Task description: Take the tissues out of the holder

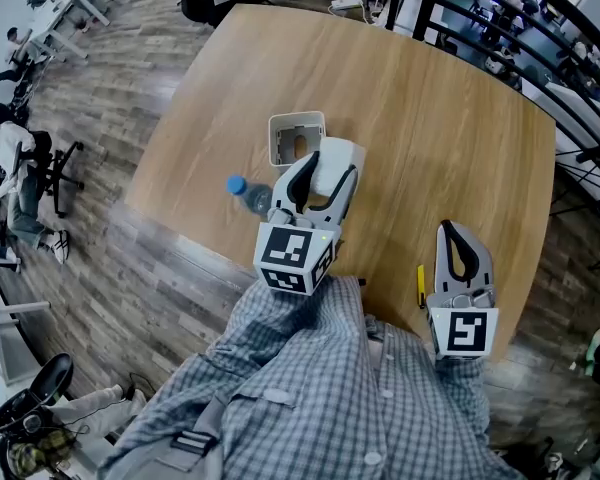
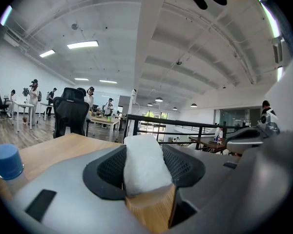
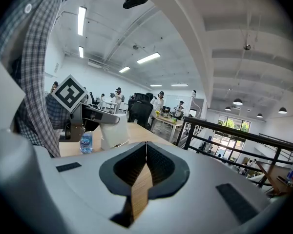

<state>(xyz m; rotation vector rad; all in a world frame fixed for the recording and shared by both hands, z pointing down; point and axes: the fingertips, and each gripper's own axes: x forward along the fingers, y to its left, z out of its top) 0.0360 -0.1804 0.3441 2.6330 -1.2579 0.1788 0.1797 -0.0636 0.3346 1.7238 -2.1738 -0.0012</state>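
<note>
Big open office with desks and people in the background, and up close a round-ish wooden table (image 1: 430, 118) seen from above. On it sits the white holder (image 1: 296, 117), on the far left side. Its open top faces up and it looks empty to me. The tissues (image 1: 345, 152), a soft white pack, are pinched in the left gripper (image 1: 334, 168), just to the near right of the holder. The gripper's own camera shows both pads pressing into the sides of the pack. I can't really tell if the pack is touching the holder or just right next to it.

The right gripper (image 1: 452, 230) hangs off to the near right, well apart from everything, with its tongs pressed together on nothing.

So my read is the pull-out is basically done and what's left is getting the pack clear and parked. Tips for that bit:

- Go easy on the squeeze. The pack is squishy and it'll buckle or slide if crushed.
- Move it away toward the bare wood on the right, not left. There's a blue-capped water bottle (image 1: 248, 194) just near-left of the gripper that would be easy to knock.
- Set it down flat before letting go.
</note>
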